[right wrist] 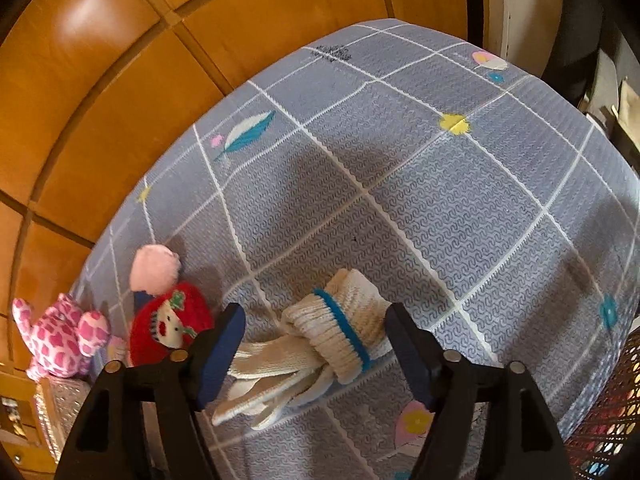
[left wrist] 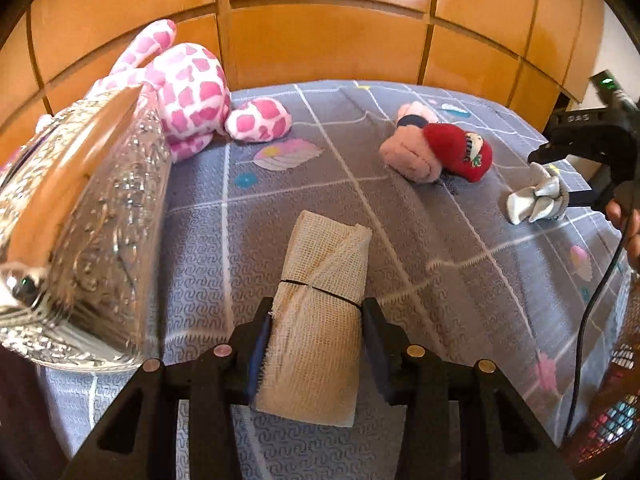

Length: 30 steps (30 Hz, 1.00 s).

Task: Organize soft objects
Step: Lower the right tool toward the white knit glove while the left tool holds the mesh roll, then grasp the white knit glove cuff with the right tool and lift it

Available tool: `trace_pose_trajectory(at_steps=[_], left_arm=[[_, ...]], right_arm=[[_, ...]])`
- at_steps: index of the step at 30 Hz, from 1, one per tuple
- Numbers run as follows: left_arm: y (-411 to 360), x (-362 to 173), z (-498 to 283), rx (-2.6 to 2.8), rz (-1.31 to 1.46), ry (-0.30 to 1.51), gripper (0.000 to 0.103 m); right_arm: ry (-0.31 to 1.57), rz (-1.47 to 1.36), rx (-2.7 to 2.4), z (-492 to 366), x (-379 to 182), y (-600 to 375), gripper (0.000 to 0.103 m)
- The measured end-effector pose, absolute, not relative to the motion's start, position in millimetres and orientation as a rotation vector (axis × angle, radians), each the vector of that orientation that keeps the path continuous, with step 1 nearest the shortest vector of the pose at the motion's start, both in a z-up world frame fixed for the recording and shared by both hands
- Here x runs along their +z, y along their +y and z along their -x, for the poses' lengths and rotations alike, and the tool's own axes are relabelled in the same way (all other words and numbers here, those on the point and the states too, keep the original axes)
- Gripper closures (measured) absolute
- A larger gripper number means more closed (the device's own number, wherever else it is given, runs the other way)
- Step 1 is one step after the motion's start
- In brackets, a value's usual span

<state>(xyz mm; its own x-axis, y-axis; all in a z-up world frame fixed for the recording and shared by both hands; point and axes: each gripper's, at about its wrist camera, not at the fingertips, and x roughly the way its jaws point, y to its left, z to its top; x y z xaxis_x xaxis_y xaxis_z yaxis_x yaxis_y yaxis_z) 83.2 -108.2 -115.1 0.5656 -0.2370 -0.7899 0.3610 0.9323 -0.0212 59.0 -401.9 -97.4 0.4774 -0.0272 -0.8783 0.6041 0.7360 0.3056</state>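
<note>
Gauze roll's (left wrist: pixel 320 320) near end hidden between left tool's (left wrist: pixel 316 344) pads.

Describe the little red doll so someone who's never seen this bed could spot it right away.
Start at the grey patterned bedspread in front of the wooden panelled wall. Right of the pink spotted plush lies the red doll, touching a pale pink soft toy. It alone is bright red, with a stitched face.

My two grippers: black frames, blue pads.

My left gripper (left wrist: pixel 316 344) and right gripper (right wrist: pixel 316 354) share black plastic fingers with triangular cut-outs, round brass-coloured pins at the joints and dark blue pads. A black cable (left wrist: pixel 592 320) trails from the right one.
</note>
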Motion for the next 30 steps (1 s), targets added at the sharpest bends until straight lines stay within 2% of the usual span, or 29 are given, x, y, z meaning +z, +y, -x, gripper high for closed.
trace_pose_trajectory(at_steps=[6, 7, 8, 11, 14, 20, 25, 30], left_arm=[[-102.7, -119.2, -76.4, -0.361, -0.153, 0.874, 0.058], [-103.9, -119.8, -76.2, -0.363, -0.153, 0.870, 0.058], [-105.1, -120.1, -76.5, -0.365, -0.152, 0.868, 0.058], [-102.3, -120.2, -74.6, -0.374, -0.143, 0.862, 0.058], [-100.7, -120.6, -72.3, -0.375, -0.141, 0.855, 0.058], [-102.5, -121.0, -70.7, -0.373, -0.156, 0.843, 0.058], [-104.3, -121.2, -70.2, -0.368, -0.171, 0.834, 0.057], [-107.8, -120.1, -71.5, -0.359, -0.194, 0.838, 0.058]], right_arm=[[1.130, -0.532, -0.477, -70.7, -113.0, -391.4, 0.024], [1.134, -0.528, -0.482, -71.0, -113.7, -391.6, 0.029], [1.127, -0.510, -0.510, -69.8, -112.1, -392.8, 0.044], [1.132, -0.494, -0.512, -70.0, -112.4, -392.1, 0.050], [1.145, -0.467, -0.505, -72.0, -113.3, -388.4, 0.050], [1.200, -0.466, -0.513, -75.9, -121.7, -386.1, 0.043], [1.222, -0.414, -0.523, -78.8, -124.6, -381.4, 0.042], [1.205, -0.397, -0.522, -75.2, -121.1, -379.2, 0.052]])
